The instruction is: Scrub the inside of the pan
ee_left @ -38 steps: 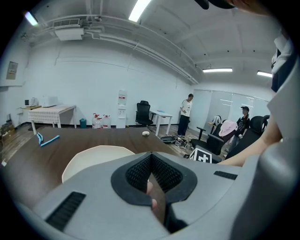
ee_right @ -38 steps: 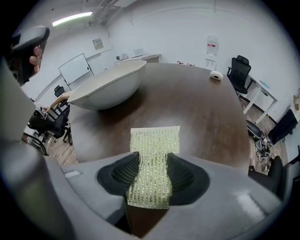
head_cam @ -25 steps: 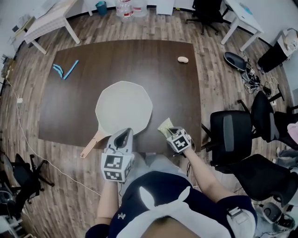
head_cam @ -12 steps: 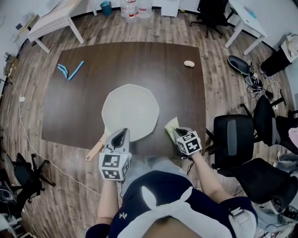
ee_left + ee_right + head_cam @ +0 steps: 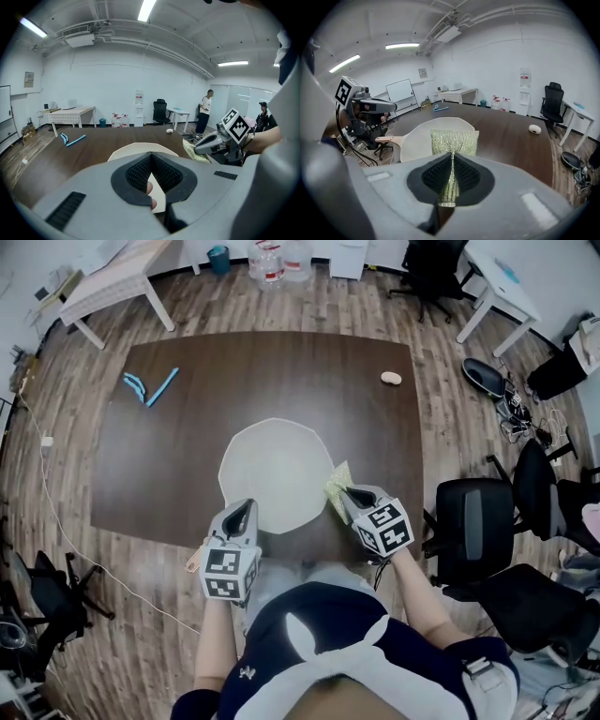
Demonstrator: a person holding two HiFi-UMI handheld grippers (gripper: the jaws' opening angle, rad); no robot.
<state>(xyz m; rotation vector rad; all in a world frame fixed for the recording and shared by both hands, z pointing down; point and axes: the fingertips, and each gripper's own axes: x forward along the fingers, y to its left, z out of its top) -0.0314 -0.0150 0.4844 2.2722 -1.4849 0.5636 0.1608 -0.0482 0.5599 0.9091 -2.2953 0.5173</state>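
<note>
Pad at the pan's right rim
The right gripper (image 5: 340, 495) fingers pinch the scrub pad (image 5: 335, 481); the pan (image 5: 274, 474) on the counter (image 5: 169, 456) lies just leftward. The left gripper (image 5: 246, 513), fingers seemingly together on nothing, hovers by its handle (image 5: 384, 139).

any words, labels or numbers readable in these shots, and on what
No text can be read anywhere.
Markers on the left claw and right claw: black-and-white square patterns, no letters.
Green scrub cloth: no print.
Framed wall notice: too small to read.
Red-and-white wall sign: too small to read.
</note>
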